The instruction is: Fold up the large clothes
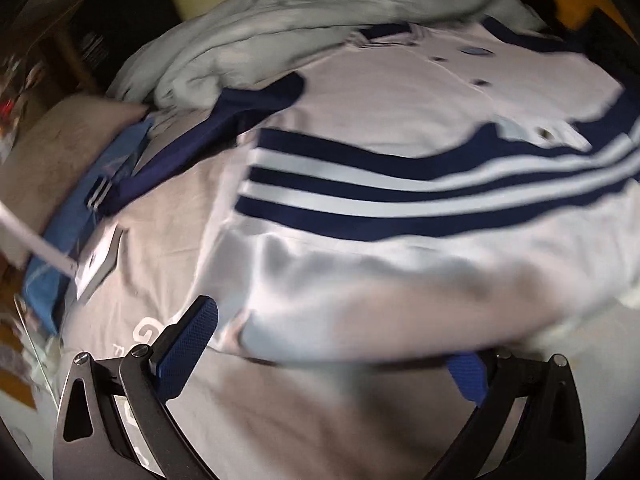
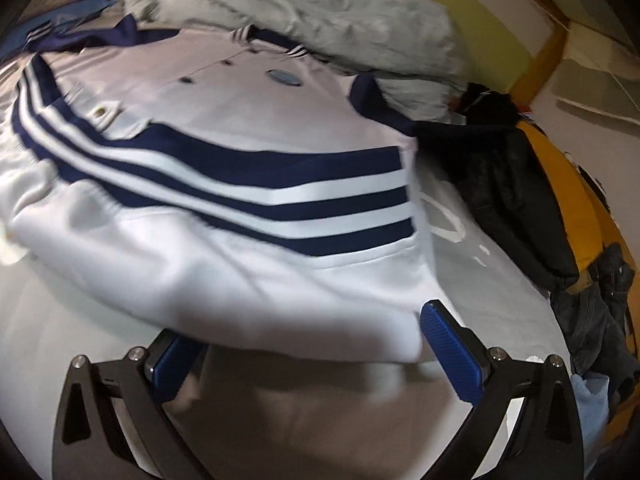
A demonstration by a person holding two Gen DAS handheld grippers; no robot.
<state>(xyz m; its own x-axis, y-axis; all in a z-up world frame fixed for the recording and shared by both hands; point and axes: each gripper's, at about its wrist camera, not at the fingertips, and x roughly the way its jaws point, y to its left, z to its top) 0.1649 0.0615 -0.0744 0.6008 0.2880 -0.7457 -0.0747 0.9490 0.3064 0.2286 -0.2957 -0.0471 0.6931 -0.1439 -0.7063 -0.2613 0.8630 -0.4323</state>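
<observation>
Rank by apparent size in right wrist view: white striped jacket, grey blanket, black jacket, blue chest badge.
1. white striped jacket, though nearest the camera
2. grey blanket
3. black jacket
4. blue chest badge

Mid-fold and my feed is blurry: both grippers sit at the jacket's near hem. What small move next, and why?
Probably close both grippers on the hem. The left gripper and right gripper are open, and the white jacket has its near edge draped between each pair of fingers, ungripped. The frames are blurred, so check the grip before lifting.
</observation>
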